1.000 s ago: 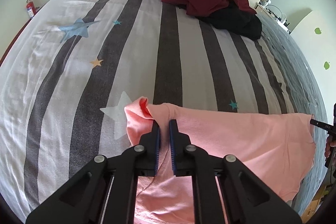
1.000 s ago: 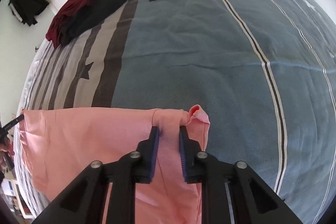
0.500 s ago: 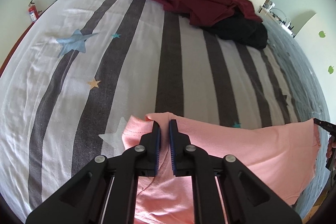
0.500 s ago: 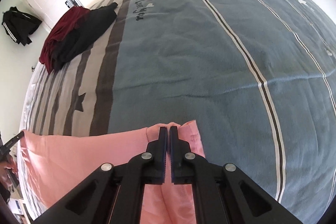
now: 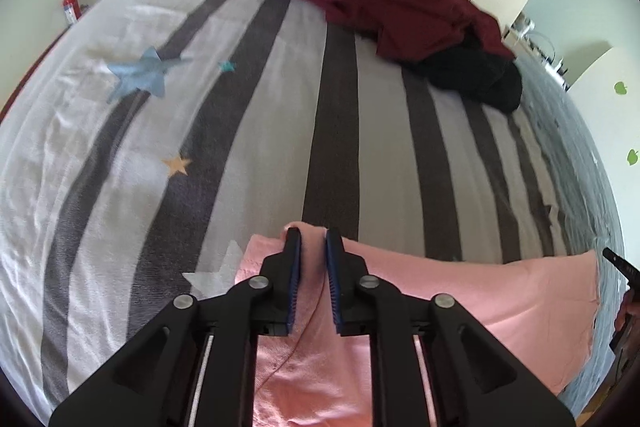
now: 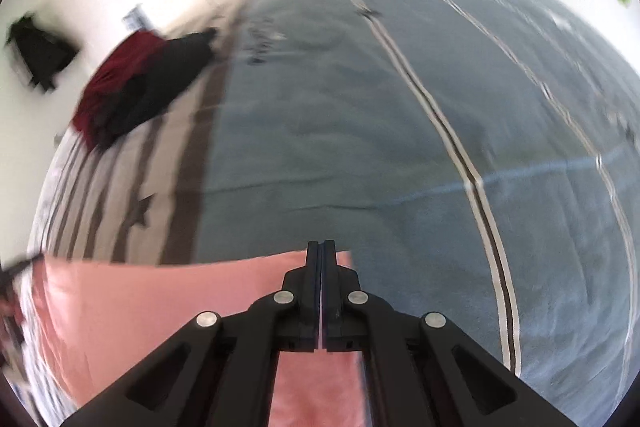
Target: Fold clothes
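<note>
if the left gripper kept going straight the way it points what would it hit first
Probably the pink garment: its edge sits between the left gripper fingers, whose jaws have just been opening. Just past it lies the striped bedcover.

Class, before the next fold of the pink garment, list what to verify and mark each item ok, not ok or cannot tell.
1. Right claw shut on the pink garment: ok, fingers together over the edge.
2. Left claw gripping: not ok; its jaws have just been opening, cloth between them, pads not pressing.
3. Far edge straight between the claws: ok.
4. Bed cover ahead free: ok.
5. Maroon garment and black garment apart from the pink one: ok.
6. Near part flat: cannot tell, hidden.
</note>
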`<action>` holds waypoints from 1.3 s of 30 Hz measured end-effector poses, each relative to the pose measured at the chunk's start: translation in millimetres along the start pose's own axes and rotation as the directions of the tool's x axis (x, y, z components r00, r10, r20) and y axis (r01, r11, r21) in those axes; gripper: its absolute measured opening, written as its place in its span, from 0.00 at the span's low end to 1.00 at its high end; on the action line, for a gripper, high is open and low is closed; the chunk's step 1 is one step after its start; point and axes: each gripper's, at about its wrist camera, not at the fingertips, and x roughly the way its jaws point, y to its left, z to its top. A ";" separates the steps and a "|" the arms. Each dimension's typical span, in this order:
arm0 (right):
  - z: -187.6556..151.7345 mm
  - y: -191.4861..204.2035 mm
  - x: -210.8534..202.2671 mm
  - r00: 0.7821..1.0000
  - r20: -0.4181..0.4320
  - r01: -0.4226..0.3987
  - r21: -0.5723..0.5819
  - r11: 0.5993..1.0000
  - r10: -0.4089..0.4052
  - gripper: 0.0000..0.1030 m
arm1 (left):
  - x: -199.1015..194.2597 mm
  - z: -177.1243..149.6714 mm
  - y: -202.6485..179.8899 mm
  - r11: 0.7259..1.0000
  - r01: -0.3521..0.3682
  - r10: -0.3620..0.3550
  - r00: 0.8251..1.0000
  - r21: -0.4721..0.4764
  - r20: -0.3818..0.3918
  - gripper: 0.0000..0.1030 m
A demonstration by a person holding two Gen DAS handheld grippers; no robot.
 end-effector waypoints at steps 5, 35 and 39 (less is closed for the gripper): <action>-17.8 59.2 4.2 0.995 -0.043 -0.096 -0.180 0.979 0.090 0.04 | -32.5 1.1 5.8 1.000 -0.005 0.008 0.992 -0.023 0.129 0.53; -43.8 182.5 53.2 0.995 0.001 -0.092 -0.274 0.957 0.096 0.06 | 25.7 -63.9 -160.4 0.941 0.235 -0.230 0.972 0.244 -0.046 0.02; -39.9 197.7 83.9 0.997 -0.024 -0.075 -0.280 0.957 0.071 0.06 | 53.3 -62.0 -168.6 0.961 0.190 -0.179 0.981 0.202 -0.074 0.02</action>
